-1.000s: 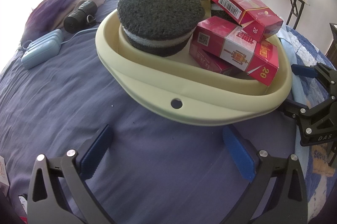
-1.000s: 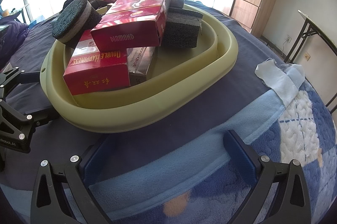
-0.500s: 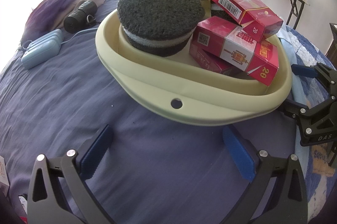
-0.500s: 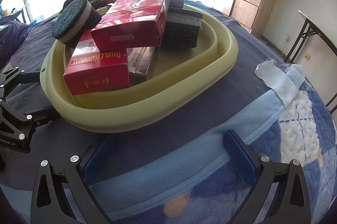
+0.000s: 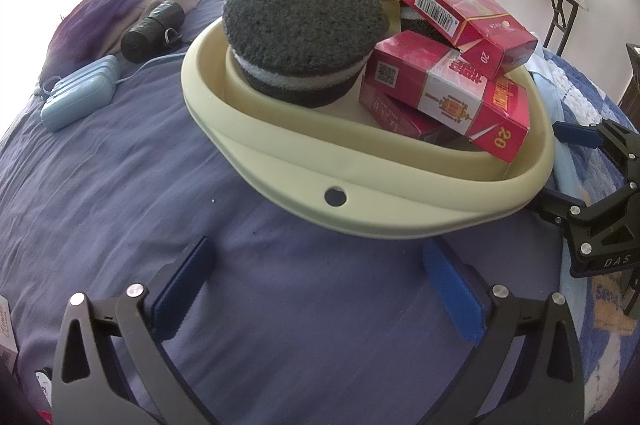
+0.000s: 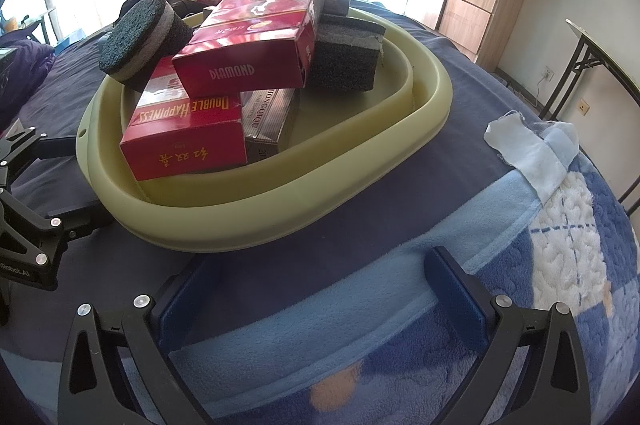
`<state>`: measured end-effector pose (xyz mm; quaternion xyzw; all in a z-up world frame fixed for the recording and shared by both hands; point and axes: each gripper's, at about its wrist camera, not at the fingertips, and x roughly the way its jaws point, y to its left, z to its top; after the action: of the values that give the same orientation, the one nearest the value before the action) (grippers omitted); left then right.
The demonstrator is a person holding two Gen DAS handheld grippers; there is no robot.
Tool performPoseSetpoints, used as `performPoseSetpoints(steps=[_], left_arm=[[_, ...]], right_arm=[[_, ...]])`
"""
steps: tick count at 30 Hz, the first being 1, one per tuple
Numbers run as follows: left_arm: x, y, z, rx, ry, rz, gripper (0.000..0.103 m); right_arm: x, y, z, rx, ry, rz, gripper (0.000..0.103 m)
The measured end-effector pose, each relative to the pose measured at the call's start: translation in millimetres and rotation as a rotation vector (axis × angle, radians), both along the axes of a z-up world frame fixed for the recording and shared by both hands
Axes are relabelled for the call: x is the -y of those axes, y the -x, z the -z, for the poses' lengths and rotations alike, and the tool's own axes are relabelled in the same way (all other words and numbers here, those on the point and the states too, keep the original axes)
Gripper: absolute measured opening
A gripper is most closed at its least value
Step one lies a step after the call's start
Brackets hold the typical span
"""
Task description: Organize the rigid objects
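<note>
Both tongs are wide open and hold nothing: the left tongs (image 5: 316, 285) and the right tongs (image 6: 312, 293) hover just above the bed (image 5: 120, 165). The cream basin (image 5: 400, 209) lies ahead of both, between them, holding red boxes (image 6: 188, 141) stacked crosswise and a round dark sponge (image 5: 300, 29).

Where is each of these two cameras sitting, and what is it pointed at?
Left wrist: sits on the left gripper, low over the bed, facing the basin and round sponge; its own open fingers show, with the right gripper at the right edge.
Right wrist: sits on the right gripper, facing the basin's other side and red boxes; its open fingers show, left gripper at the left edge.
Shared: basin, sponge, boxes.
</note>
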<state>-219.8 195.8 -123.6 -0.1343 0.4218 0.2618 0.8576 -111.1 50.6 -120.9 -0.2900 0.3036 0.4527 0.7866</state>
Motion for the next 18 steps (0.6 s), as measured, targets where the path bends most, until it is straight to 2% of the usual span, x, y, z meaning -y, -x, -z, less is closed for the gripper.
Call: performPoseSetpoints(steps=[18], left_arm=[[0.2, 0.8, 0.0, 0.000, 0.000, 0.000, 0.103]], right_arm=[[-0.5, -6.3, -0.8, -0.009, -0.003, 0.000, 0.103]])
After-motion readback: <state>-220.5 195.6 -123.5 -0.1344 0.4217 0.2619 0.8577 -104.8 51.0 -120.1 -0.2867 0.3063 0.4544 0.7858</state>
